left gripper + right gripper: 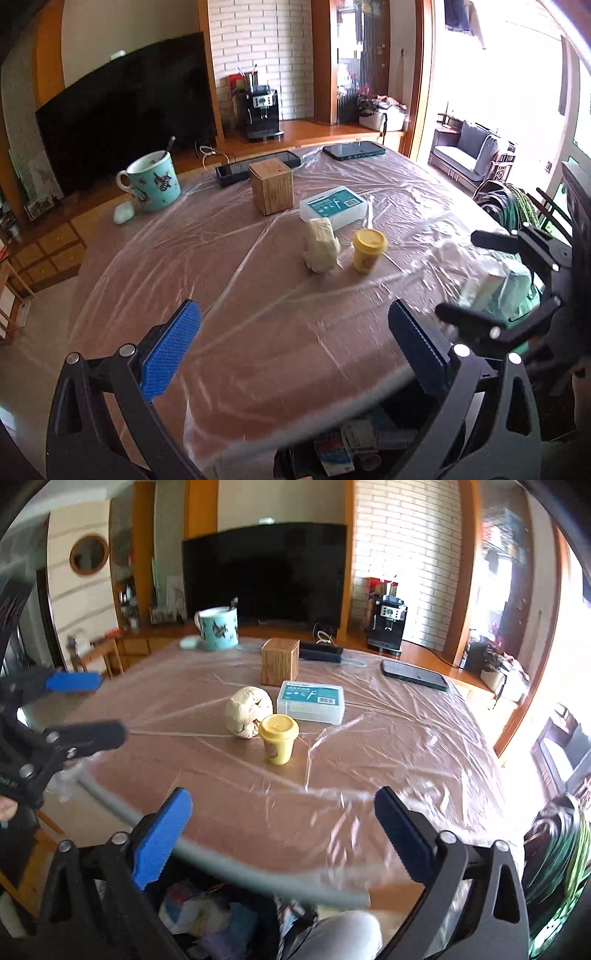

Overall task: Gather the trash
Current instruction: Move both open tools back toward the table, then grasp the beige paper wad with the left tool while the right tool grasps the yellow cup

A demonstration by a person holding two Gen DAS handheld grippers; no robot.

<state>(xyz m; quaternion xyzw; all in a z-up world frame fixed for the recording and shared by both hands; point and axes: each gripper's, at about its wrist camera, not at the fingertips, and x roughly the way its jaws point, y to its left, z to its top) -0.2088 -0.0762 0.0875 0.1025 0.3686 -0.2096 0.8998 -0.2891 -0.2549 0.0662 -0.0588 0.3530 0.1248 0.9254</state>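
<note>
A crumpled cream paper ball (320,244) (248,711) and a small yellow lidded cup (367,249) (277,743) stand mid-table on the plastic-covered table (229,280) (388,760). My left gripper (295,347) is open and empty over the near table edge, above a trash bin (354,446) holding wrappers. My right gripper (282,834) is open and empty, also above the bin (207,919). The right gripper also shows at the right of the left wrist view (491,280), with blurred white and green material behind it. The left gripper also shows at the left of the right wrist view (88,709).
A teal mug with a spoon (154,181) (218,627), a white earbud case (123,213), a brown cardboard box (272,188) (280,661), a clear plastic box with a teal label (334,207) (312,701), and two dark phones (258,167) (354,149) sit on the table.
</note>
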